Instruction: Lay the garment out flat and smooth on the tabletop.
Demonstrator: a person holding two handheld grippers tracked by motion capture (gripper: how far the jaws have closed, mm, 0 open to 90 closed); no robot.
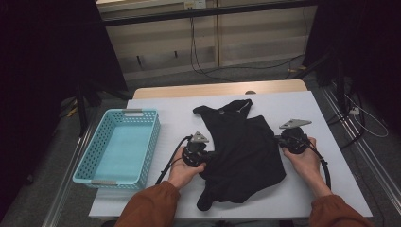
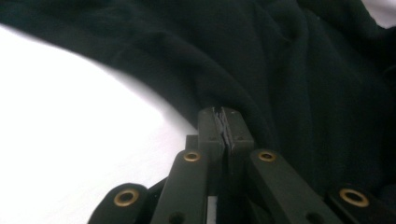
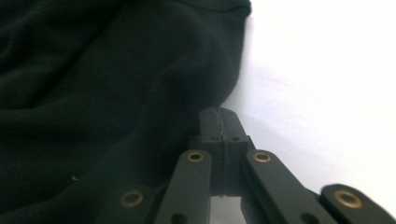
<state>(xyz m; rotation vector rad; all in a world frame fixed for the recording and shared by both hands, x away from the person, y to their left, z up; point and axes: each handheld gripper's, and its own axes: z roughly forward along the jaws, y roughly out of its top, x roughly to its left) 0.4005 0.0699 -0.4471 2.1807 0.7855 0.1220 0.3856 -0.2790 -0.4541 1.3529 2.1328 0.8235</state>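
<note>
A black garment (image 1: 243,151) is spread in a crumpled heap on the white counter (image 1: 170,111), somewhat right of its middle, with a dark sleeve-like end trailing toward the near edge. The left tongs (image 1: 211,155) are held at the garment's left edge, and in the left gripper view (image 2: 225,122) their jaws are seen pressed together at the cloth's border; whether a fold is pinched between the tips cannot be told, since cloth and jaws are equally dark. The right tongs (image 1: 278,140) are held at the garment's right edge, and in the right gripper view (image 3: 219,120) they are likewise seen pressed together beside the hem. A light blue perforated basket (image 1: 151,146) is set at the counter's left side, well apart from the garment.
</note>
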